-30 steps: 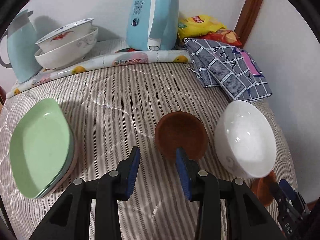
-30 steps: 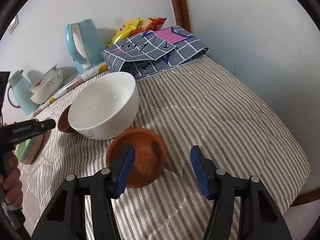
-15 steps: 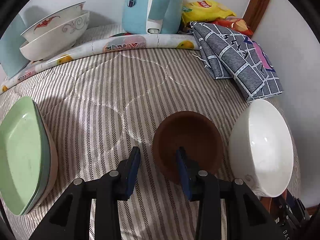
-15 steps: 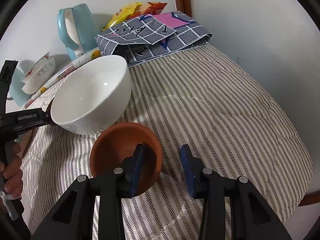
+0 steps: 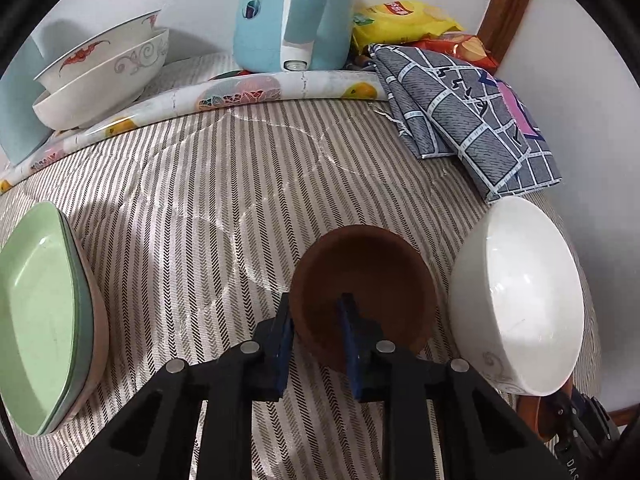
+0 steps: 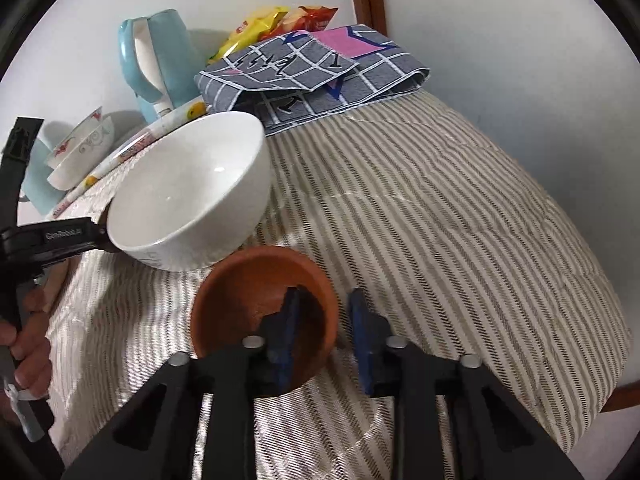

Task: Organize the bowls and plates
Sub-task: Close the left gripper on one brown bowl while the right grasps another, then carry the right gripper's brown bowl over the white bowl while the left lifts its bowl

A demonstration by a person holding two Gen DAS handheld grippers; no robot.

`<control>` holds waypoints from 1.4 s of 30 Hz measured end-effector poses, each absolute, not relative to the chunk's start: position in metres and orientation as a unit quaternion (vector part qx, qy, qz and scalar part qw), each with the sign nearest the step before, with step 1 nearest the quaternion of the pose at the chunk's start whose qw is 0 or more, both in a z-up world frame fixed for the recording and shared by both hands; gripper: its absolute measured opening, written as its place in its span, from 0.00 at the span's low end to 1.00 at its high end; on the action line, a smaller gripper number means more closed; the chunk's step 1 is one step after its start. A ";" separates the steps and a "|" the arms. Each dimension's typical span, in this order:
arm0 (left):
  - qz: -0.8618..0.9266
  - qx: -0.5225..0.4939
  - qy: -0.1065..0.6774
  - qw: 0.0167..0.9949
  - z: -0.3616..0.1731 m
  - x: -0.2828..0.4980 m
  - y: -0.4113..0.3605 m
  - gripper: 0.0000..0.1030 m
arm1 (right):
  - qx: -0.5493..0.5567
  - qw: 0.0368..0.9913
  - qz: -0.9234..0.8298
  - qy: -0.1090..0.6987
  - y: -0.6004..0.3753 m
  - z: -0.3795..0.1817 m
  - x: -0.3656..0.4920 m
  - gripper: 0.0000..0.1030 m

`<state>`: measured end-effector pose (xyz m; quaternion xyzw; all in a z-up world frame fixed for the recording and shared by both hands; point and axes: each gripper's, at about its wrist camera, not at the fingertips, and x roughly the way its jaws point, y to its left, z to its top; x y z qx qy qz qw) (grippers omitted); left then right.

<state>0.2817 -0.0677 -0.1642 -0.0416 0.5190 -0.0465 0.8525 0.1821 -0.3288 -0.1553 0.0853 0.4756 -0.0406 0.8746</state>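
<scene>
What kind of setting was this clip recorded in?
Most likely a home room, with a table against a wall corner. A striped quilted cloth covers the table, an electric kettle and snack bags stand by the wall, and household bowls sit stacked nearby.

We see a bench (image 5: 200, 208) covered with a striped quilted cloth. On it lie a stack of green plates (image 5: 44, 312) at the left, a brown bowl (image 5: 362, 292), a white bowl (image 5: 516, 300) and a second brown bowl (image 6: 262, 304). Along the far edge are two stacked patterned bowls (image 5: 100, 76), a blue kettle (image 5: 292, 12), snack bags (image 5: 400, 20) and a folded checked cloth (image 5: 460, 112).
</scene>
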 end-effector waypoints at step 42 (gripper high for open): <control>-0.062 -0.067 0.454 0.886 -0.074 0.234 -0.011 0.08 | 0.078 0.917 -0.038 0.389 -0.302 -0.059 0.170 0.10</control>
